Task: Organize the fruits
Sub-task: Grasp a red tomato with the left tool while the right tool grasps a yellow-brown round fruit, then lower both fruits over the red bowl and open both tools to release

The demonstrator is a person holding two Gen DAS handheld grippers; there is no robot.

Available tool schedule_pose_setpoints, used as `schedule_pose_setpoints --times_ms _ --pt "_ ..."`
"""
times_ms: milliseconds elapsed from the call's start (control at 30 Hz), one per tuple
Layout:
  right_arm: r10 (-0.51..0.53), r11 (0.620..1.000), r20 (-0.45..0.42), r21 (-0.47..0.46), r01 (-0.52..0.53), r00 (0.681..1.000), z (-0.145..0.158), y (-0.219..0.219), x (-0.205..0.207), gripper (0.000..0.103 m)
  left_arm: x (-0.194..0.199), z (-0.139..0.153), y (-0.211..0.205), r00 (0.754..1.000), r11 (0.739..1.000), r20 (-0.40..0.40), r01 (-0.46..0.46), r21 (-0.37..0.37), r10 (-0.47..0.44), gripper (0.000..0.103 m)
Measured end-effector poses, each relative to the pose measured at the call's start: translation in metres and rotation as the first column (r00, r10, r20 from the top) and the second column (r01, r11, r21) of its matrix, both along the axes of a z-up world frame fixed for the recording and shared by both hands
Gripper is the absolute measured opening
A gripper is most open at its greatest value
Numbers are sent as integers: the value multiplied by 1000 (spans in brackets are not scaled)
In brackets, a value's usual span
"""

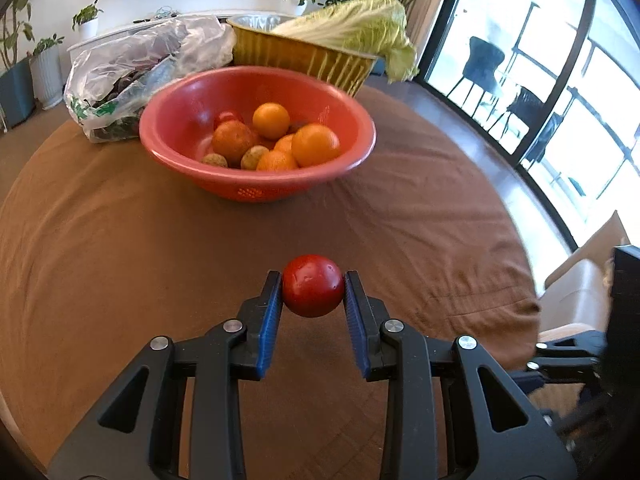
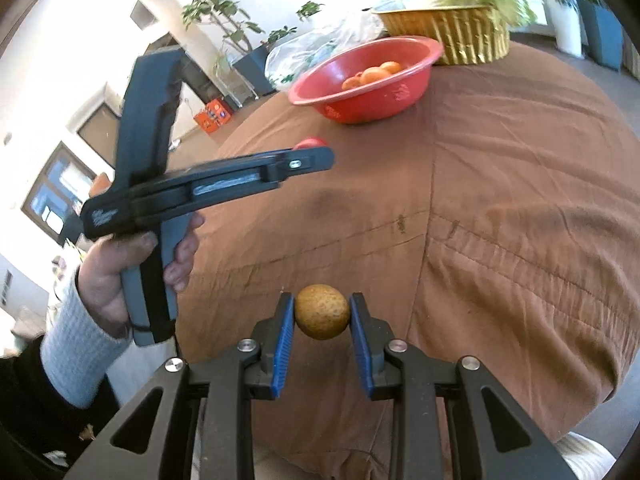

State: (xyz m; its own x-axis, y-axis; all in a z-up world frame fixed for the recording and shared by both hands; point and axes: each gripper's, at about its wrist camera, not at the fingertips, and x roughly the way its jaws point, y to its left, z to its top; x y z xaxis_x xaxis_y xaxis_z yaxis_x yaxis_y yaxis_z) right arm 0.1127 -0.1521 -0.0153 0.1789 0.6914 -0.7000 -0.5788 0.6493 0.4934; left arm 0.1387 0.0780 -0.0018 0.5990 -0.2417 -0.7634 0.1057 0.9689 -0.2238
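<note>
Gripping a red fruit [image 1: 313, 286] and a brown fruit [image 2: 322, 311], both tongs face the red bowl [image 1: 224, 92].

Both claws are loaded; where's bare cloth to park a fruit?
Bare brown tablecloth spans from the red bowl to the near edge. The far side is crowded: plastic bag, gold tray with cabbage.

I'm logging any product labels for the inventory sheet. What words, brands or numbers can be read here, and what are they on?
No text can be read in either view.
Plastic bag: green print, too blurred to read.
Left gripper body: a pale mark near its rear end, too blurred to read.
Orange box on the floor: markings too small to read.
Red bowl: pale marks on its wall, not legible as text.
</note>
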Motion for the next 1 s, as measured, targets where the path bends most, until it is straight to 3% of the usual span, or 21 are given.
schedule_pose_setpoints --times_ms 200,567,1000 --pt "-51 994 -62 94 56 997 6 -8 20 30 -6 19 11 999 999 30 -19 -35 20 29" --pt "-148 967 -54 203 155 988 38 -1 83 30 12 41 31 996 997 66 -62 -56 65 29" --pt "-216 960 -1 184 213 976 57 40 158 31 45 40 47 993 994 61 -101 -45 104 29"
